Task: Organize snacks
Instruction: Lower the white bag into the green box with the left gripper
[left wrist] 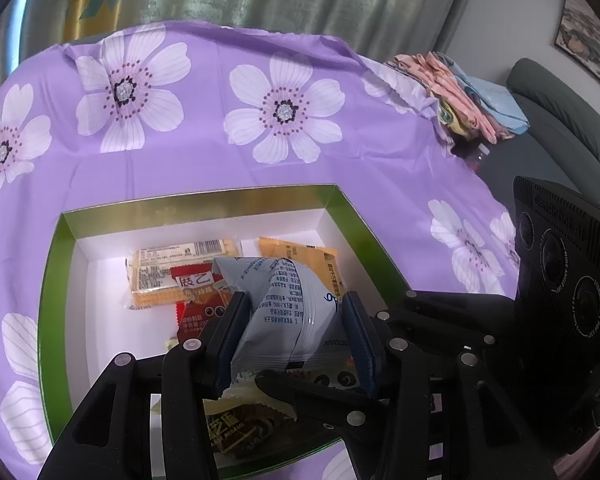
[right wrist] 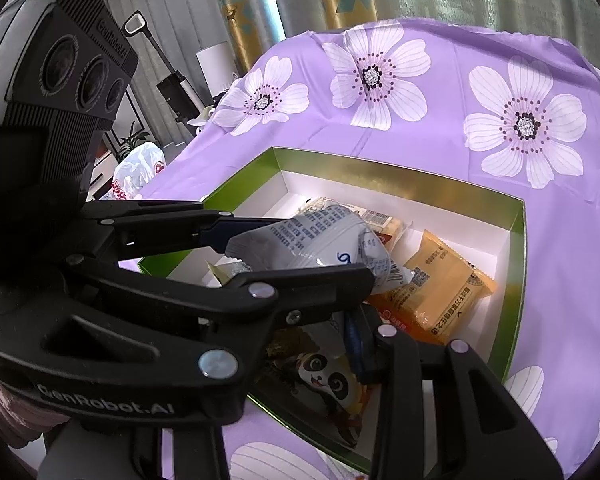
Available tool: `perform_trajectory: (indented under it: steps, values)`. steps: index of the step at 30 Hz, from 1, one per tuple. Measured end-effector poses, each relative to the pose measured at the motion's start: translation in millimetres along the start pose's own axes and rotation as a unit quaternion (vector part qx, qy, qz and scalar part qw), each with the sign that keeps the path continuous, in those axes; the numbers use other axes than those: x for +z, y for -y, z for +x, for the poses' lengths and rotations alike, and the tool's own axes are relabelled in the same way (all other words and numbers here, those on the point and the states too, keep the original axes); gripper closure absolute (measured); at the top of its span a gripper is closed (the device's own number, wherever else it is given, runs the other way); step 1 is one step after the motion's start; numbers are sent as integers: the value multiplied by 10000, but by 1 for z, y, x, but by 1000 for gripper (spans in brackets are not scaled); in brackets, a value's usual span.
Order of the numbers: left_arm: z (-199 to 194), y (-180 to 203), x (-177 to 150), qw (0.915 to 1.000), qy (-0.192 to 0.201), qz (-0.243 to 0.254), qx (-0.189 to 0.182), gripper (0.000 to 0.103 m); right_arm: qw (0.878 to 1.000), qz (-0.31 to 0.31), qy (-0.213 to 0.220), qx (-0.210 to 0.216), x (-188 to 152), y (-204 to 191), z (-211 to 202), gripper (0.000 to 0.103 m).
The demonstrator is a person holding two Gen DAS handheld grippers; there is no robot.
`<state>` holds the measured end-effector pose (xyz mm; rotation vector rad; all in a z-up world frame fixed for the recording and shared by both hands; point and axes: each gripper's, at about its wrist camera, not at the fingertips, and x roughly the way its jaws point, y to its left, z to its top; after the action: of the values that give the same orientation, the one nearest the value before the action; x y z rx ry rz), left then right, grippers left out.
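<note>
Grey snack packet, pinched between both fingers of left gripper, above green box with other snacks. Right gripper: spread apart, low over panda packet. Underneath, purple flowered cloth.

The left gripper clamps a grey-blue snack packet between its fingers, above a green-rimmed box holding a red packet, a cracker pack and an orange packet, on the purple floral cloth
</note>
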<state>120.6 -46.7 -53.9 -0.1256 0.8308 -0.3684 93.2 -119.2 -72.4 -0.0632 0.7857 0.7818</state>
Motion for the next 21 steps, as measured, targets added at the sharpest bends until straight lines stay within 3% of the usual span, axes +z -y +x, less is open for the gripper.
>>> perform_trajectory:
  steps: [21]
  values:
    - [5,-1,-3,9999,-102,-50,-5,55,9999,62,-101,3,-1,1,1,65]
